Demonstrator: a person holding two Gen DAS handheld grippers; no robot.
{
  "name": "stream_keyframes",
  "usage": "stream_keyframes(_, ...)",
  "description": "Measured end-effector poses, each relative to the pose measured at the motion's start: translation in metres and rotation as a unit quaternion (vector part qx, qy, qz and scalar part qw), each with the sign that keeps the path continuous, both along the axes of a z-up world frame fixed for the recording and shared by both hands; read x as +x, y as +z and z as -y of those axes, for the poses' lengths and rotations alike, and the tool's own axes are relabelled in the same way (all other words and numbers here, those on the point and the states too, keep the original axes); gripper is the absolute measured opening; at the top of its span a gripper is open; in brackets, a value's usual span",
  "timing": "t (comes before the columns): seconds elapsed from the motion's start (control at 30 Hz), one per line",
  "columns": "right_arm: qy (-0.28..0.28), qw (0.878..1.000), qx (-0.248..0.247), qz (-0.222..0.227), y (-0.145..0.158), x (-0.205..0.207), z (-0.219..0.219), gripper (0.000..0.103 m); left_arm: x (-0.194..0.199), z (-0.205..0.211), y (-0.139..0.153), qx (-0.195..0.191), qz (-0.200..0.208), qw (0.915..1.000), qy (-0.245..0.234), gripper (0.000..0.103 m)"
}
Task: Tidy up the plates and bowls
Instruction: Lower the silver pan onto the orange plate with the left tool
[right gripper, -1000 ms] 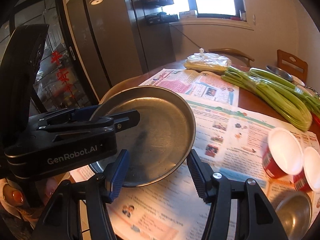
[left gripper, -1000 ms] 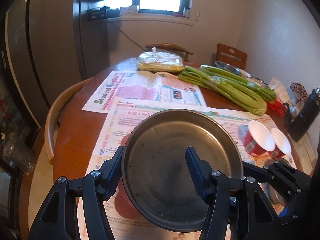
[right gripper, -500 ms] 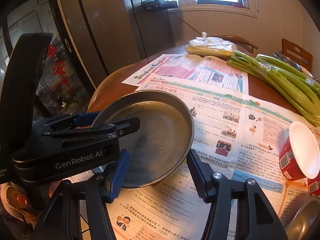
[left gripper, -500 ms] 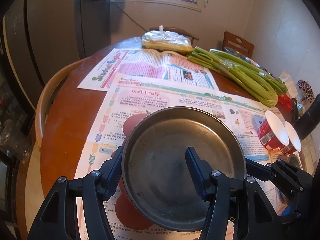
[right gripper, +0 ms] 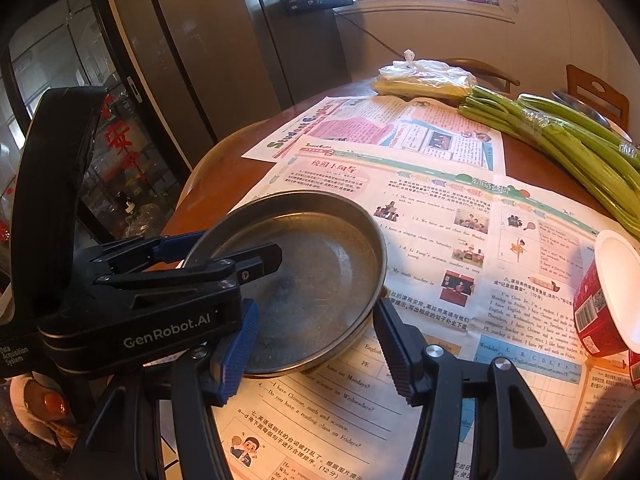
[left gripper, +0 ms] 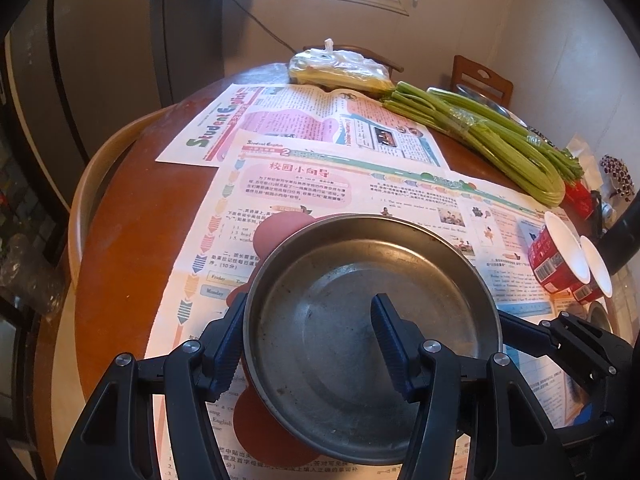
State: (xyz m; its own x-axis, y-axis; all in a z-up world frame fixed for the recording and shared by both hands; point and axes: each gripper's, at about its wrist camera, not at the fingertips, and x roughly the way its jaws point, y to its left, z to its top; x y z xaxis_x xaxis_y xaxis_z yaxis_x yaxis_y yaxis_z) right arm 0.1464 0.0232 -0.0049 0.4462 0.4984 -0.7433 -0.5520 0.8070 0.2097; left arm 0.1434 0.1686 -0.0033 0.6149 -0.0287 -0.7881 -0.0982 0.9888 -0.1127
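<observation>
A round steel plate (left gripper: 360, 312) fills the lower middle of the left wrist view. My left gripper (left gripper: 308, 344) is shut on its near left rim, one finger outside, one inside, and holds it low over the newspaper. In the right wrist view the same steel plate (right gripper: 312, 280) sits at lower left with the left gripper (right gripper: 224, 264) clamped on it. My right gripper (right gripper: 314, 352) is open and empty, its fingers just in front of the plate's near edge. Two red paper bowls (left gripper: 560, 260) lie on their sides at the right; one also shows in the right wrist view (right gripper: 604, 296).
Newspapers (left gripper: 320, 160) cover the round wooden table (left gripper: 132, 240). A celery bunch (left gripper: 492, 140) and a plastic bag (left gripper: 340, 68) lie at the back. A small steel bowl (right gripper: 616, 440) sits at the near right. A chair back (left gripper: 84, 200) curves at the table's left edge.
The left gripper has lowered the steel plate toward the newspaper and the view has tipped down. The right gripper stays open close beside the plate.
</observation>
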Motion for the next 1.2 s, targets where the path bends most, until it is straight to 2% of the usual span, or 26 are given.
stream_keyframes(0.27,0.000,1.000,-0.009,0.006,-0.002,-0.001,-0.004,0.059,-0.002,-0.004,0.001,0.005,0.003,1.0000,0.005,0.062)
stream_keyframes(0.5,-0.003,1.000,-0.012,0.005,-0.004,0.001,-0.006,0.059,-0.008,-0.012,0.002,-0.007,0.005,0.9999,0.008,0.062)
stream_keyframes(0.83,0.000,1.000,-0.014,0.003,-0.007,0.001,-0.008,0.060,-0.021,-0.035,0.006,-0.025,0.012,0.9989,0.037,0.064)
stream_keyframes(1.2,-0.009,1.000,0.001,0.005,-0.001,0.000,0.000,0.060,-0.012,-0.042,-0.012,-0.051,-0.020,0.9977,0.040,0.064)
